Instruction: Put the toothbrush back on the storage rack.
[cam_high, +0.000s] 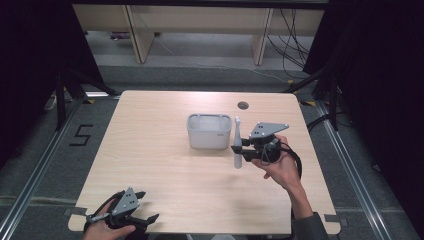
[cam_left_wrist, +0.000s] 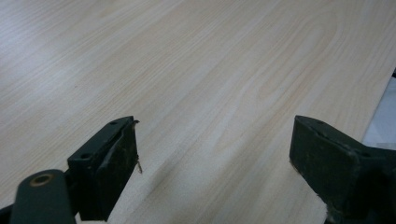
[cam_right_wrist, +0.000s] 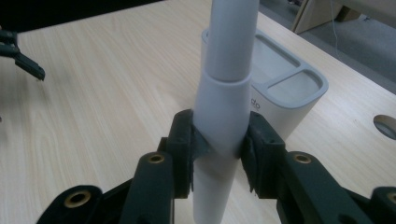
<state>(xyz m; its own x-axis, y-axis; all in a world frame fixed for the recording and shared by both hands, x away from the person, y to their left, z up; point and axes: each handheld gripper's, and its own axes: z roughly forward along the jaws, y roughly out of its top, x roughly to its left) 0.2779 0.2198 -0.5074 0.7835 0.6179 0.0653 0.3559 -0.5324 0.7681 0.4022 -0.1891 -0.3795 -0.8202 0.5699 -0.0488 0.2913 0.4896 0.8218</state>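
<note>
Grey toothbrush (cam_right_wrist: 223, 102), seemingly, in right gripper (cam_right_wrist: 219, 147).

Clamped between the right gripper (cam_right_wrist: 218, 151)'s matt black plastic jaws, the grey tube-shaped tool (cam_right_wrist: 223, 107) looks like smooth matt plastic, as does the pale grey holder (cam_right_wrist: 285, 88) just behind it, while the table (cam_right_wrist: 107, 93) beneath is light wood-grain laminate with a soft sheen.

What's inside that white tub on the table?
The white tub looks empty near its top, with grey dividers across its opening; its walls hide the bottom. The grey stick stands beside it.
</note>
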